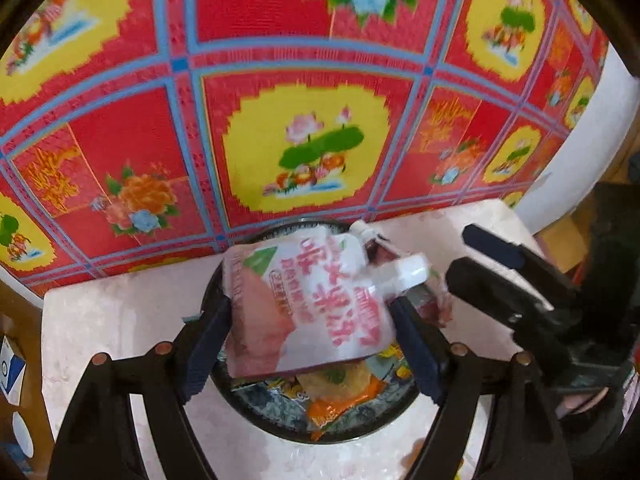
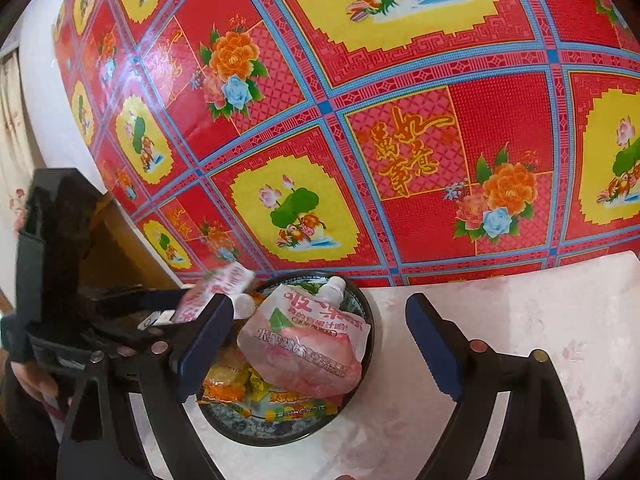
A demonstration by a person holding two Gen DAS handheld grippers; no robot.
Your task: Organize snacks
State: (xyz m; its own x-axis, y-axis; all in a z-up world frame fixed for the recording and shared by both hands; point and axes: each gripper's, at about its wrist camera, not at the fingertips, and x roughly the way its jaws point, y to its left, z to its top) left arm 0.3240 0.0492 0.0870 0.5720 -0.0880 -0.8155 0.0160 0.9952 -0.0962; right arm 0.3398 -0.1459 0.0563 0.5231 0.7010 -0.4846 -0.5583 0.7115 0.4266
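My left gripper is shut on a pink-and-white jelly pouch with a white spout cap, held just above a dark round bowl of snack packets. In the right wrist view the same held pouch shows at the left between the left gripper's fingers. A second pink jelly pouch lies in the bowl on top of yellow and orange packets. My right gripper is open and empty, its fingers either side of the bowl's right half. It also shows at the right of the left wrist view.
The bowl stands on a pale pink tabletop. A red, yellow and blue flowered sheet covers the wall right behind the table. A wooden piece and a blue-white box sit past the table's left edge.
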